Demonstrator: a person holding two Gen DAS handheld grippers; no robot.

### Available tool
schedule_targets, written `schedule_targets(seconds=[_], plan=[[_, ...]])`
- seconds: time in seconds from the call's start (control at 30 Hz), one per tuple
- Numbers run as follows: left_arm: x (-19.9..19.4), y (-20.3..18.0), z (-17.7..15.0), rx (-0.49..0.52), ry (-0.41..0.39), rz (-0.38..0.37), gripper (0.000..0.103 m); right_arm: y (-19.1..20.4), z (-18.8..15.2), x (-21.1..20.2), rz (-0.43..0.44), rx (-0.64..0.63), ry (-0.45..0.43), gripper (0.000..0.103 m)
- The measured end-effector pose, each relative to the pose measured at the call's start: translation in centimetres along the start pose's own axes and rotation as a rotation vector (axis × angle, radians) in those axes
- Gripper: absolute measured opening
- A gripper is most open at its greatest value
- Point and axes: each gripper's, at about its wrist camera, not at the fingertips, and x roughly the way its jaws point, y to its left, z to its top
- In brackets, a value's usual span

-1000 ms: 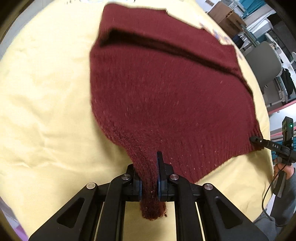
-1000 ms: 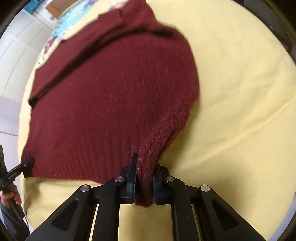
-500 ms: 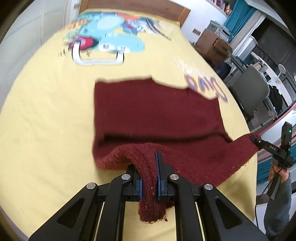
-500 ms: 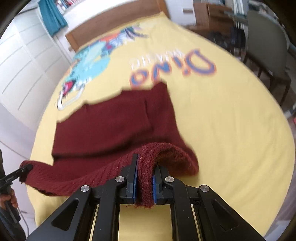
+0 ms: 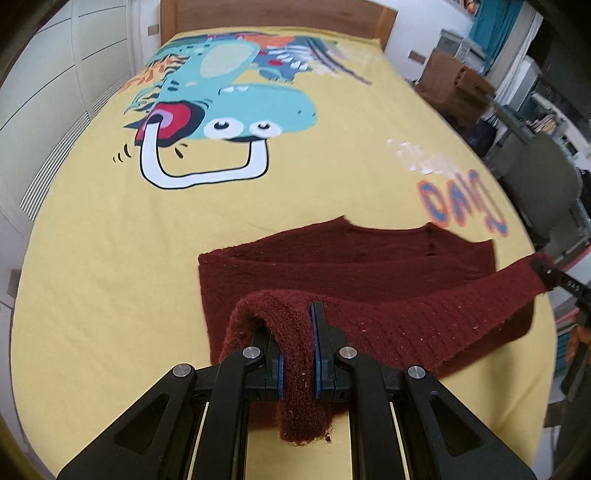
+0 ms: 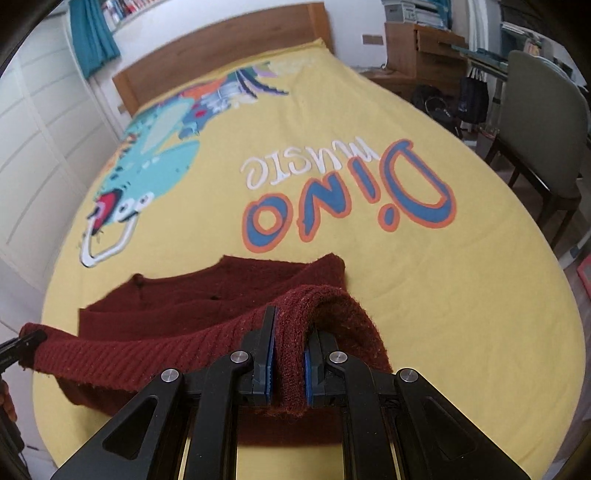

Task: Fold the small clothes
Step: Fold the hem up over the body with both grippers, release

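Left wrist view: we have the left gripper (image 5: 298, 345) pinching one hem corner of the maroon sweater (image 5: 347, 269), while the right gripper (image 6: 288, 349) pinches the other. We hold the hem raised above the rest, which lies on the yellow bedspread (image 5: 110, 258). Uneven hands, we judge, would skew the fold; a snagged knit could drag the lower layer.

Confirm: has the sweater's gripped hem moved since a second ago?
Yes. The hem has lifted off the yellow bedspread and travelled toward the headboard, folding over the sweater's far half.
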Motion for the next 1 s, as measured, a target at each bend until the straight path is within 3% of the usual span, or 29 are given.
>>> schedule_targets(seconds=[0.37,0.43,0.5,0.57,0.63,0.7,0.77,0.83,0.97,1.0], plan=[[8.1,2.0,-1.4,-0.04,0.061,0.13,0.013,0.1,0.0,7.2,-0.021,-0.009,0.15,0.014],[8.5,1.8,-1.6,-0.02,0.058,0.147,0.016,-0.1,0.0,7.6,-0.022,0.0,0.157,0.021],[8.7,1.7,-1.6,-0.017,0.068,0.16,0.022,-0.2,0.0,7.5,-0.032,0.003,0.155,0.04],[8.8,1.9,-1.4,-0.036,0.082,0.148,0.027,-0.3,-0.1,7.4,-0.019,0.008,0.154,0.044],[8.5,1.9,-1.1,-0.051,0.076,0.141,0.04,-0.3,0.0,7.0,-0.018,0.008,0.149,0.049],[8.0,1.5,-0.9,-0.055,0.064,0.133,0.053,-0.2,0.0,6.6,-0.016,0.002,0.14,0.066],[7.5,1.0,-0.7,-0.043,0.048,0.148,0.063,0.2,0.1,6.1,-0.023,-0.014,0.123,0.074],[6.8,0.3,-0.5,-0.03,0.029,0.163,0.082,0.5,0.2,5.5,-0.027,-0.027,0.104,0.078],[5.2,-0.5,-0.1,-0.028,-0.009,0.141,0.088,1.3,0.3,4.3,-0.019,-0.055,0.071,0.082],[4.8,-0.8,0.0,-0.022,-0.021,0.14,0.097,1.9,0.1,3.8,-0.012,-0.082,0.057,0.084]])
